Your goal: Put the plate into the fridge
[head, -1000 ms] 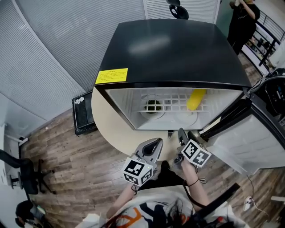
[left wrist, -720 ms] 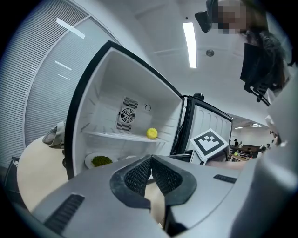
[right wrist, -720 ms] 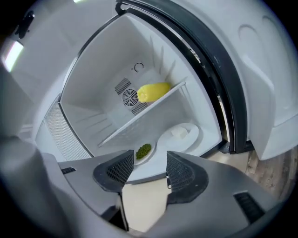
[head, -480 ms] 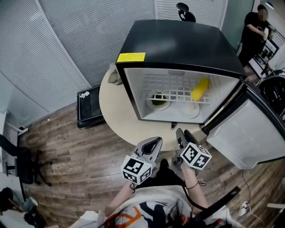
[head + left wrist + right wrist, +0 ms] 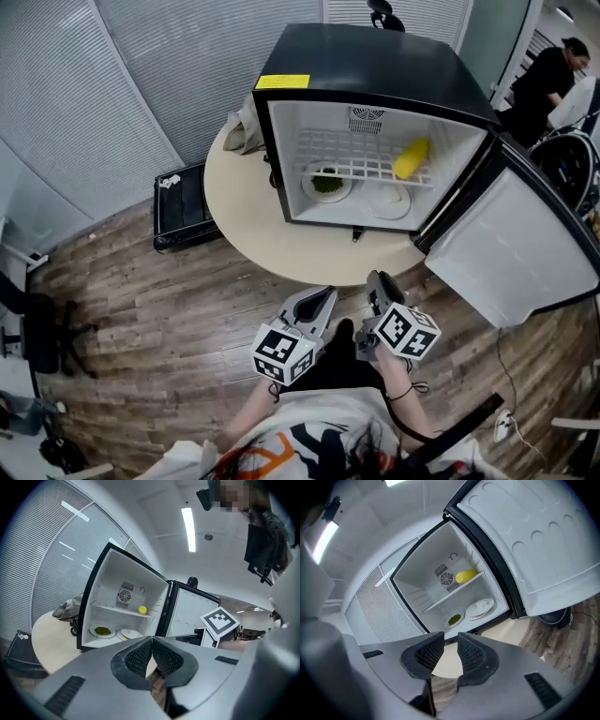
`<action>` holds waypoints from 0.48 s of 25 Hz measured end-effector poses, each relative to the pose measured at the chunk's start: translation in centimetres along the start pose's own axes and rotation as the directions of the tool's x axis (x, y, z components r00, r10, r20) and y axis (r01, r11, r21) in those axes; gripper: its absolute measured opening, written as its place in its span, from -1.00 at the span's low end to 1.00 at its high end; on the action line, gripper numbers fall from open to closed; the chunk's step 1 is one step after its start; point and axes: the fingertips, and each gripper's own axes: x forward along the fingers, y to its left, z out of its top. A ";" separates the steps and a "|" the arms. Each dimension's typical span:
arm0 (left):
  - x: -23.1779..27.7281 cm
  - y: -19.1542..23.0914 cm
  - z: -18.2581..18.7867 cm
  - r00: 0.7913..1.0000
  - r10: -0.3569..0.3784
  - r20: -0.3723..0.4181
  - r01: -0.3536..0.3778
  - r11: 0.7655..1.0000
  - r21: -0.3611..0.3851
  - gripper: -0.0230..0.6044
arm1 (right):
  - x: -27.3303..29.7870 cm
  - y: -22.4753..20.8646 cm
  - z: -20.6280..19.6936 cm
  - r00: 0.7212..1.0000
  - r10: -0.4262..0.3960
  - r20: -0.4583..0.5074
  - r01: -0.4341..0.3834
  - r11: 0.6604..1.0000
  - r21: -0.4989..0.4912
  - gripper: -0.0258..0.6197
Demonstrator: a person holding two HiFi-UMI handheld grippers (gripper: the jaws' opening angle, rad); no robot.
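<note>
The black fridge [image 5: 375,66] stands open on a round beige table [image 5: 244,216]. On its floor lie a white plate [image 5: 387,197] and a plate of green food [image 5: 327,183], and a yellow item [image 5: 412,157] rests on the wire shelf. Both grippers hang over the wood floor, short of the table. My left gripper [image 5: 326,294] is shut with its pads together and nothing in it [image 5: 152,639]. My right gripper [image 5: 377,278] has just been closing its jaws. A narrow gap remains, with nothing between the pads [image 5: 451,637]. The white plate [image 5: 479,607] also shows in the right gripper view.
The fridge door [image 5: 511,248] swings out to the right. A black box [image 5: 183,208] sits on the floor left of the table, and a crumpled cloth [image 5: 242,127] lies behind the fridge. A person [image 5: 553,75] stands at the back right. An office chair [image 5: 37,337] is far left.
Both grippers have drawn back from the fridge, off the table edge and over the floor. The right jaws have narrowed from wide open. The fridge looks farther away.
</note>
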 end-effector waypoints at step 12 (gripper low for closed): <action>-3.0 -2.1 0.0 0.999 0.027 0.033 -0.027 1.000 -0.003 -0.88 | -4.4 1.8 -1.2 0.999 0.042 0.005 -0.042 0.999 -0.024 -0.74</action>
